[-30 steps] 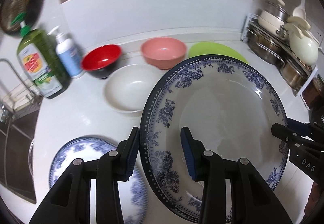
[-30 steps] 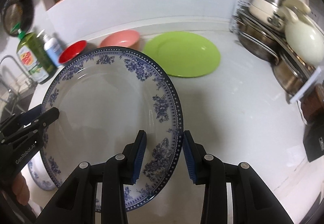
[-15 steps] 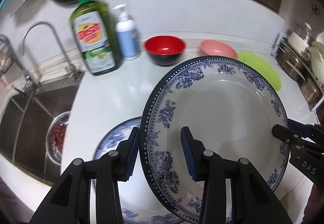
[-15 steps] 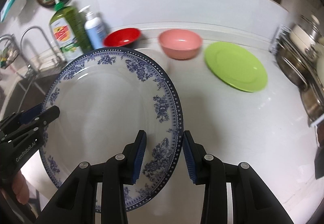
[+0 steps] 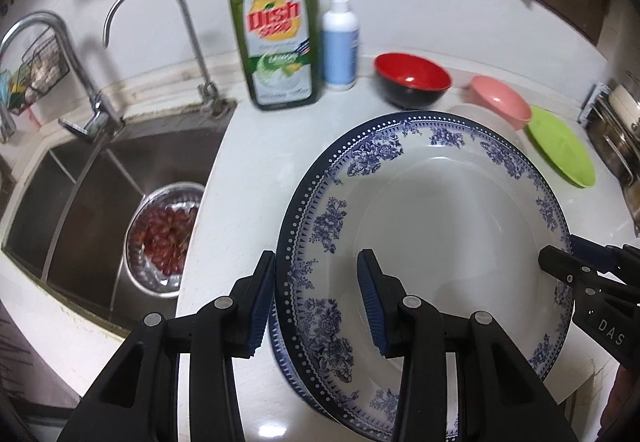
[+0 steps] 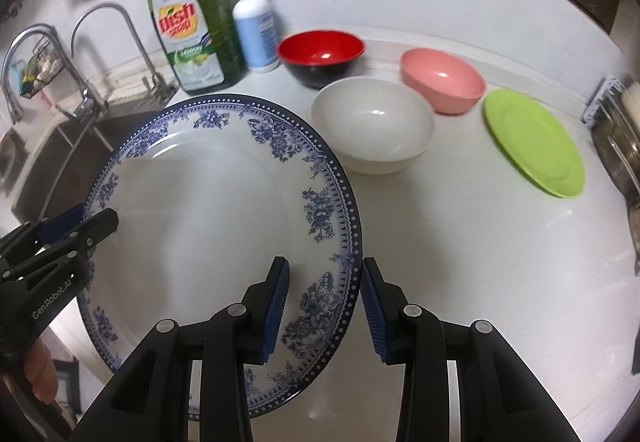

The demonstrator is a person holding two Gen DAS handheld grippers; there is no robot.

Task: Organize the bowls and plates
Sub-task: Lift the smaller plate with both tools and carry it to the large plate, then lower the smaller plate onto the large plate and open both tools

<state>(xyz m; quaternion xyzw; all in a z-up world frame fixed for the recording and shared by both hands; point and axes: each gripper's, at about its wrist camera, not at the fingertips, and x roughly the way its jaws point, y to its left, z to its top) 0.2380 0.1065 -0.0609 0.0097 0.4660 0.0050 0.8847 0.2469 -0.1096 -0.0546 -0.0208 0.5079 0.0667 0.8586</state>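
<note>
Far left: steel sink with a metal colander of red grapes in its basin and two curved faucets behind. On the white counter beyond the sink edge, upright green dish soap bottle touching or just beside a white-and-blue pump bottle. Near centre, held level, face up, over a second blue-patterned plate whose rim peeks out beneath at the near left: blue floral plate, round, so no long axis to tell. Left gripper pinching that plate's left rim, one pad under, one on top; right gripper pinching the opposite right rim the same way. Bit of a hand visible behind the left tool. Farther right, well apart from the held plate: red bowl, white bowl nearer, pink bowl, all upright, openings up. Then lime green plate lying flat. Far right edge: rack of steel pots
</note>
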